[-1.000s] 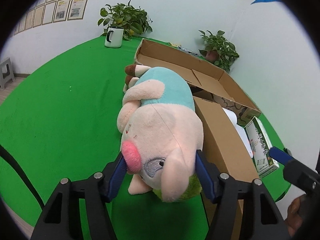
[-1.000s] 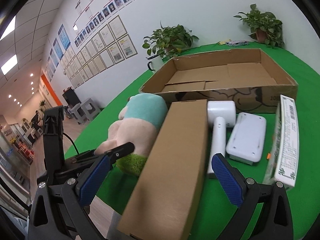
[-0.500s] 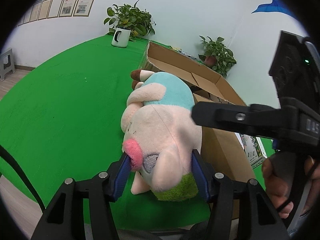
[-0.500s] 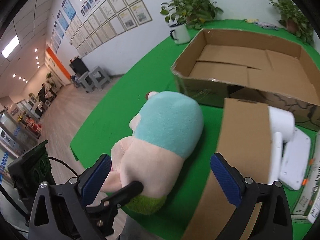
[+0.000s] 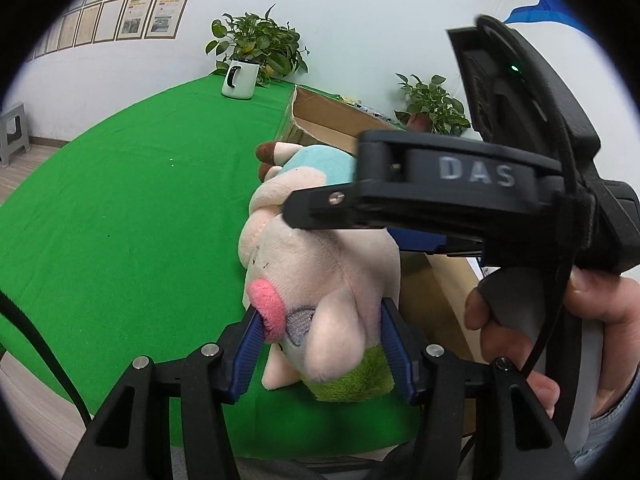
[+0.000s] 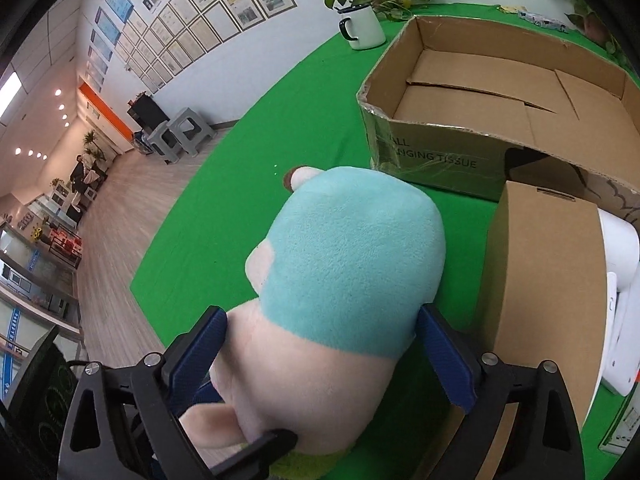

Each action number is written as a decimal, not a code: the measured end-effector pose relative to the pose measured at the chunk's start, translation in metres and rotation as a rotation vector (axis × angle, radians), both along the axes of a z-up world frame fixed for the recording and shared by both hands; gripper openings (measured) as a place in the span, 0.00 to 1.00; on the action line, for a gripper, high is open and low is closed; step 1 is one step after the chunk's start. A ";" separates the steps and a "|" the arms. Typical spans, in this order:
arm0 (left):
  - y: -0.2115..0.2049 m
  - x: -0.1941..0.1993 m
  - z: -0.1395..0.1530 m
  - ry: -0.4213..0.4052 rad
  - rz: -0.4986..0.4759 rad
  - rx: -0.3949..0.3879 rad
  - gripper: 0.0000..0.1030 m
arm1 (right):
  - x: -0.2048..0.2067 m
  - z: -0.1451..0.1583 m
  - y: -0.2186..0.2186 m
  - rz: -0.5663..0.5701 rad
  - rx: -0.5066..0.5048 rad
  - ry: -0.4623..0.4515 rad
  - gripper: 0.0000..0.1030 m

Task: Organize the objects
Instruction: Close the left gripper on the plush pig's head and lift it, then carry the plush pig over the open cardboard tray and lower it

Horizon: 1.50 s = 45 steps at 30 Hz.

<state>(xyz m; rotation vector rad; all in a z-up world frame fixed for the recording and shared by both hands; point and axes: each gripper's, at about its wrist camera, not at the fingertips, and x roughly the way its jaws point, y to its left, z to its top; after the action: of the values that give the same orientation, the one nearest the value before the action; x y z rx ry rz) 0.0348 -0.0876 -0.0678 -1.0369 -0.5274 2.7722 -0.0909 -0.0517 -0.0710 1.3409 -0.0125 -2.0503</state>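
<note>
Nearest in the left wrist view, the left tongs (image 5: 320, 344) are closed on the head of the plush pig (image 5: 320, 280), their blue pads pressed in beside the pink snout and behind the ear. The toy lies on the green table (image 5: 140, 208), its teal back pointing away toward the far side. Its green underside shows below the head; most of its body there is hidden behind the black housing of the other tool, which crosses the frame, held by the right hand (image 5: 576, 328), itself cut off at the edge.

From the right wrist view, the right tongs (image 6: 324, 356) straddle the plush pig (image 6: 352, 264) at its pale middle, 1 blue pad on each flank. Both pads sit against the fur, but whether they squeeze or only touch cannot be told. A black finger of the left tool pokes in at the bottom, beneath the toy.

Just beside the pig on the right stands a closed brown carton (image 6: 548, 264), and past its edge a white appliance (image 6: 620, 280) is cut off by the frame. Farther back sits the open cardboard box (image 6: 452, 160), partly printed "TISSUE". Beyond, a white mug (image 6: 362, 28) holds a leafy plant.
</note>
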 end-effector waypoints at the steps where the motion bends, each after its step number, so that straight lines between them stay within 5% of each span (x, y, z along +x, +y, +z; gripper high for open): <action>1: 0.000 0.000 0.000 0.002 0.001 -0.002 0.52 | 0.001 -0.001 -0.003 -0.003 0.006 0.007 0.91; 8: 0.005 0.001 0.003 0.011 0.003 -0.036 0.49 | 0.003 -0.003 -0.004 0.006 0.018 0.057 0.81; 21: 0.026 0.006 0.022 0.069 0.010 -0.134 0.46 | 0.020 0.014 0.033 -0.009 -0.112 0.085 0.66; 32: 0.048 -0.024 0.079 0.241 -0.038 -0.170 0.46 | 0.022 0.098 0.075 -0.083 -0.170 0.277 0.64; 45: 0.044 -0.093 0.134 0.328 -0.062 -0.198 0.46 | -0.001 0.199 0.099 -0.111 -0.162 0.423 0.63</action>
<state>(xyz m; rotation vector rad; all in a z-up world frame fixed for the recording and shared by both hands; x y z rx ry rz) -0.0587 -0.0435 0.0664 -0.5939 -0.1778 2.8970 -0.0917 0.0476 0.1277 0.8068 -0.0656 -2.3352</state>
